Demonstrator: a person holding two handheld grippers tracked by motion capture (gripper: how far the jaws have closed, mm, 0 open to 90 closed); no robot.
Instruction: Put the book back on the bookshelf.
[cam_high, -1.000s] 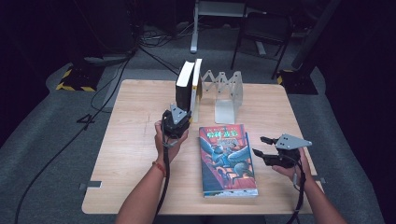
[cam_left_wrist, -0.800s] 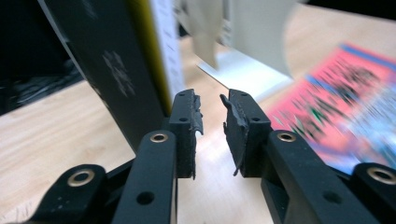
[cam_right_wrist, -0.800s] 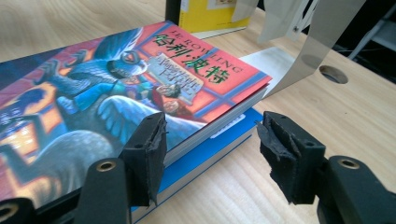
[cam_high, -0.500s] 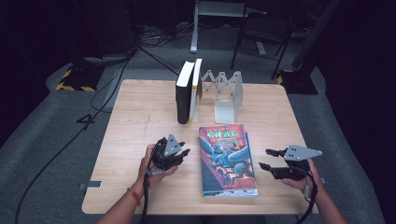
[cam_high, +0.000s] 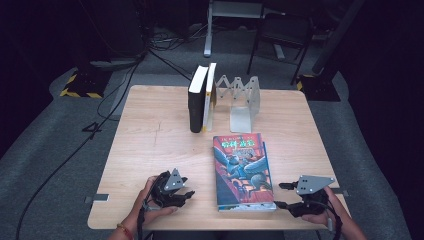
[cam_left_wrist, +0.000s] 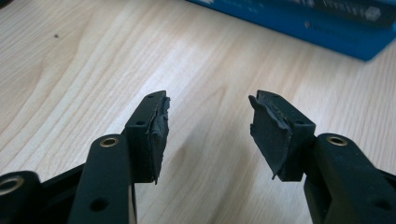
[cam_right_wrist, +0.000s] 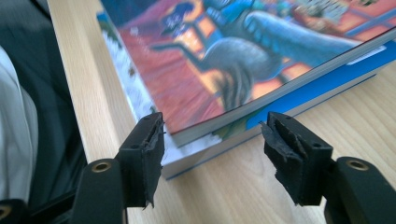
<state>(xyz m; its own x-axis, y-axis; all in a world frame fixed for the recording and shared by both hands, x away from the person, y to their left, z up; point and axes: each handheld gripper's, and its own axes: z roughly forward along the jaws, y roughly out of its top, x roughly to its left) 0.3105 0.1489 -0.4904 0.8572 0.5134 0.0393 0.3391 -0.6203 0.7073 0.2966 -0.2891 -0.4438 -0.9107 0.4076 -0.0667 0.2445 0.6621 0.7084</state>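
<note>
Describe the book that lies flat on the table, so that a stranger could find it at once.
On the wooden table, look at the near edge, between the left gripper and the right gripper. The flat book lies there face up; unlike the two upright books behind, it shows a colourful picture cover.

We see a dark lab/studio: bare wooden table (cam_high: 150, 130), floor cables (cam_high: 65, 155), hazard-taped stand base (cam_high: 80, 82) beyond our grippers.

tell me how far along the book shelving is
Done: two books stand upright against the metal bookend rack. In hand: nothing yet; the left gripper, fingers just opening and empty, and the open right gripper flank the flat stack of books from either side. Left: probably gripping those and standing them in the rack.
</note>
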